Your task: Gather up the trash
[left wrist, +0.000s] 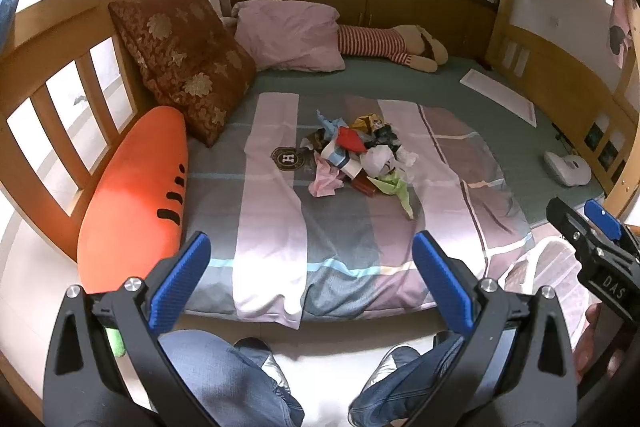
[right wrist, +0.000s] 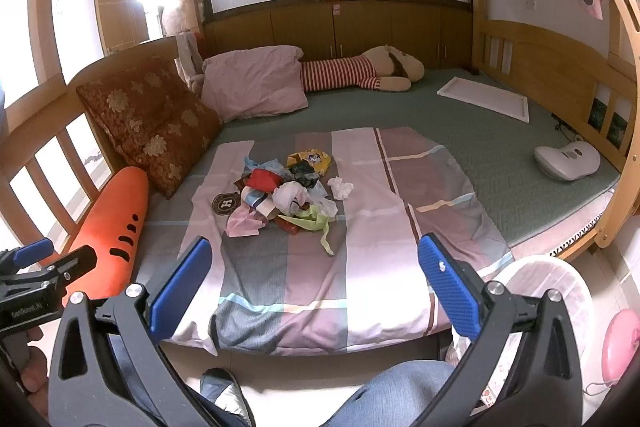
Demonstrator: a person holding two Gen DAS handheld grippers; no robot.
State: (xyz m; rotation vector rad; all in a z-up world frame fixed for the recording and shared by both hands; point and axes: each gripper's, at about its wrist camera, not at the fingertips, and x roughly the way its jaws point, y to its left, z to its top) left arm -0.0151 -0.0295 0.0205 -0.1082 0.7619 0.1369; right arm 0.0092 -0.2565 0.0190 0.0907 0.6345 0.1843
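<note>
Start of collection: the left gripper [left wrist: 310, 281] and right gripper [right wrist: 314, 283] are both held with jaws spread wide and empty, short of the bed's near edge, presumably to frame the target before reaching. The trash pile [left wrist: 358, 157] lies well ahead of both, heaped on the striped sheet [right wrist: 360, 267]. A white basket [right wrist: 548, 303], just right of the right gripper, is the likely receptacle.
</note>
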